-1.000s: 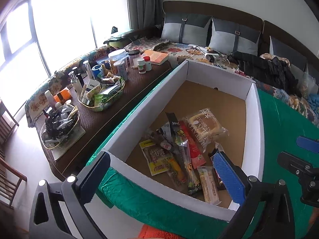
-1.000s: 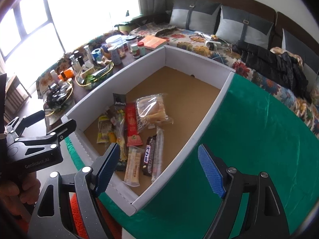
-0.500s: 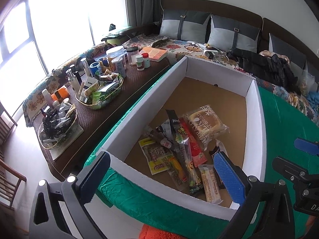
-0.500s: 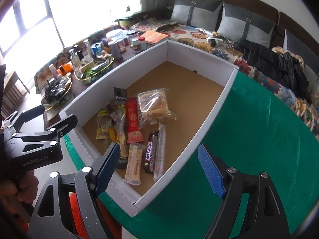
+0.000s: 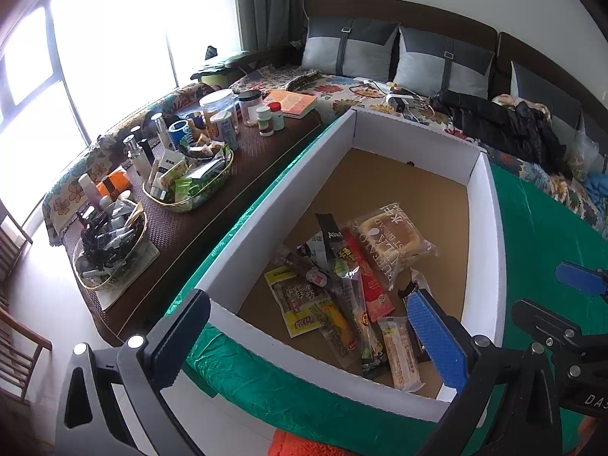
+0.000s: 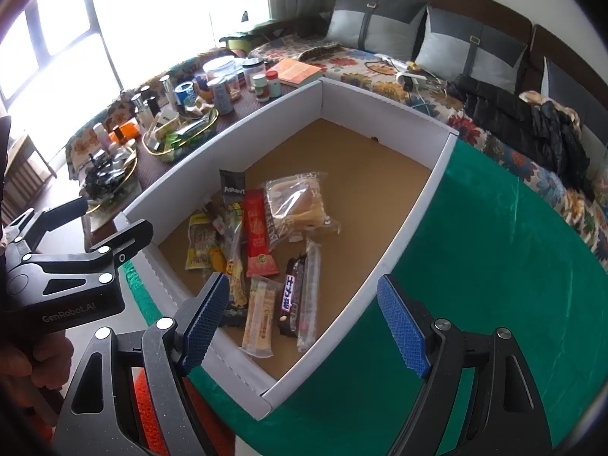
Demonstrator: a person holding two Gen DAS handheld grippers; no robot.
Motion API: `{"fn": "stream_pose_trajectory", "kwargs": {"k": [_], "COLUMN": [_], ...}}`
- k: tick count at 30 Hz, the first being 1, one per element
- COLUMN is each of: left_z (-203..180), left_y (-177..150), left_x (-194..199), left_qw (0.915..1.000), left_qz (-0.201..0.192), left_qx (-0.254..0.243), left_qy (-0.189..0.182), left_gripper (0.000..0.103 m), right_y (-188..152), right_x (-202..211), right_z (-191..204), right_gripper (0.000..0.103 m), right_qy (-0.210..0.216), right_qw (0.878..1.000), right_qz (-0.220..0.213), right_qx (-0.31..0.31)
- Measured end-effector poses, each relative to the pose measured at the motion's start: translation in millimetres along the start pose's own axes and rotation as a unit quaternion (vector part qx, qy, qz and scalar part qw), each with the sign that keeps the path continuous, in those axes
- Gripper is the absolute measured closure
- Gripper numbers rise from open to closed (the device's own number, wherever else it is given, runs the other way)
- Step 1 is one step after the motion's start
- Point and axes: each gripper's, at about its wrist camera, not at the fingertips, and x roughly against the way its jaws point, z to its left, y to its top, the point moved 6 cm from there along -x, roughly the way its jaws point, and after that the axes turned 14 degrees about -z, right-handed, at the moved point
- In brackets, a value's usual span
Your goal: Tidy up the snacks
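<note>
Green tablecloth [image 6: 494, 266] under white box [image 5: 484, 235] of snacks [image 6: 258, 243]; my left gripper [image 5: 307, 338] and right gripper [image 6: 304, 311] both gape wide, empty.

Your snacks lie flat in a loose pile at the near end of the white cardboard box [image 6: 364, 296], just ahead of the right tool [image 6: 304, 315]: a bagged bread [image 6: 296, 201], a red stick pack [image 6: 258, 243], a dark bar [image 6: 290, 298], perhaps chocolate, and a pale wafer bar [image 6: 260, 315].

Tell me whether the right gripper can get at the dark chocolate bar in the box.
Probably yes. The right gripper is open and empty above the open-topped white box, and the dark chocolate bar lies uncovered, though a clear-wrapped stick crowds one side.
</note>
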Motion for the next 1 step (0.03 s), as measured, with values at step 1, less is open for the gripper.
{"fn": "stream_pose_trajectory", "kwargs": {"k": [1], "left_z": [0.8], "left_y": [1.7], "left_x": [0.3], "left_qw": [1.0000], "left_qz": [-0.001], "left_qx": [0.001], "left_qy": [-0.001], "left_gripper": [0.000], "right_y": [0.9], "right_x": [0.2], "right_z": [-0.1], "right_gripper": [0.020], "right_qy": [0.000], "right_qw": [1.000], "right_qz": [-0.001], "right_qx": [0.000]}}
